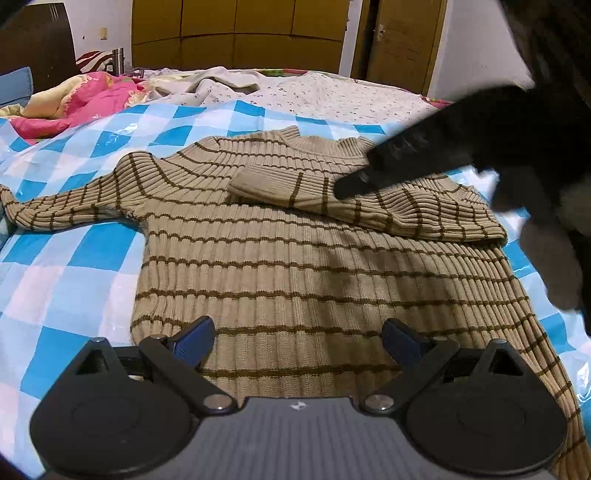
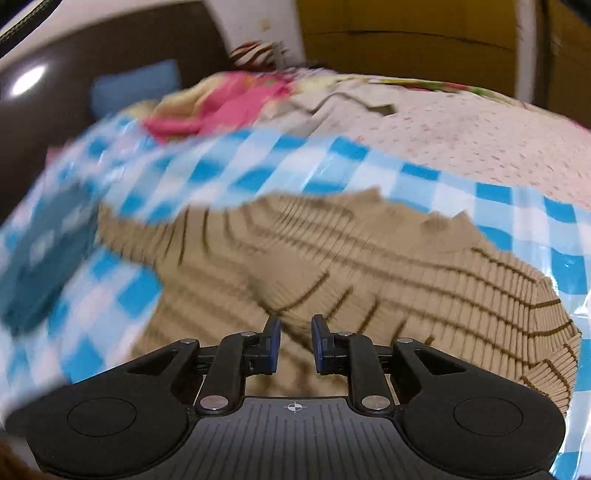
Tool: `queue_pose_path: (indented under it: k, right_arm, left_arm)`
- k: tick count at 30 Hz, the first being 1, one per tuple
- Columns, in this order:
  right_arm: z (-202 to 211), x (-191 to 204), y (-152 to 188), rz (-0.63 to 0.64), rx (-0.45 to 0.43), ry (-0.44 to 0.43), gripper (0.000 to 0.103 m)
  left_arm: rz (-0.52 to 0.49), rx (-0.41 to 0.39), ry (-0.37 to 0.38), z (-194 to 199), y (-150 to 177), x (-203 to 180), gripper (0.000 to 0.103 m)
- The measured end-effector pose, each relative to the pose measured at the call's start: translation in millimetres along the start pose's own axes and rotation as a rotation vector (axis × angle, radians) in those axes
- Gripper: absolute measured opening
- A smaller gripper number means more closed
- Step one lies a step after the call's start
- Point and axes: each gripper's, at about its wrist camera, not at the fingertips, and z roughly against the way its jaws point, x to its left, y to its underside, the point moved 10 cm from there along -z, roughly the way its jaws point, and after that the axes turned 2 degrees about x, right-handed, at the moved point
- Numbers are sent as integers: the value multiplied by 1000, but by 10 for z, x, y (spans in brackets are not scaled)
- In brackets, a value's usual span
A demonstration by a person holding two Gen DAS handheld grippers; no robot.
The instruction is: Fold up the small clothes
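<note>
Two handheld grippers work over a tan sweater [image 1: 295, 258] with thin brown stripes, which lies spread flat on a blue and white checked sheet [image 1: 74, 266] covering a bed. In the left wrist view the sweater's neck points away from the camera. One sleeve [image 1: 66, 210] stretches straight out to the left across the sheet. The other sleeve [image 1: 369, 199] is folded inward across the chest, its cuff resting near the middle of the body.

The left gripper [image 1: 298, 338] hovers over the sweater's lower hem with its two blue-tipped fingers [image 1: 195, 336] spread wide apart and nothing between them. The right gripper [image 1: 354, 184] reaches in from the right as a dark, blurred shape, its tip on or just above the folded sleeve. In its own wrist view, the right gripper [image 2: 295, 345] has its fingers [image 2: 273, 345] drawn close together with a narrow gap left between them, and no cloth shows in that gap. That view is smeared by motion blur.

Beyond the checked sheet lie a crumpled pink blanket [image 1: 85, 96] and a white flowered bedsheet [image 1: 332, 96]. Wooden wardrobe doors [image 1: 240, 33] stand at the far wall.
</note>
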Motion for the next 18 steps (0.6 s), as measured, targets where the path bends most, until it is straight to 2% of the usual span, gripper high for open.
queue_pose_path:
  k: [3, 4, 8, 11, 15, 18]
  right_arm:
    - [142, -143, 126, -61, -7, -21, 19]
    - [215, -237, 159, -85, -18, 0, 19]
    - [460, -720, 285, -111, -48, 170, 20]
    - [469, -1072, 535, -161, -4, 295, 21]
    - [339, -1238, 989, -186, 153, 339, 21]
    - [422, -1213, 954, -198, 103, 332, 21]
  left_arm:
    - [6, 2, 4, -3, 0, 10, 103]
    - [8, 3, 5, -7, 1, 11, 103]
    - [1, 0, -3, -9, 7, 3, 103]
    - [-6, 1, -9, -23, 15, 3, 103]
    - [-23, 6, -22, -46, 42, -18, 103]
    - [-37, -2, -34, -48, 52, -37, 103]
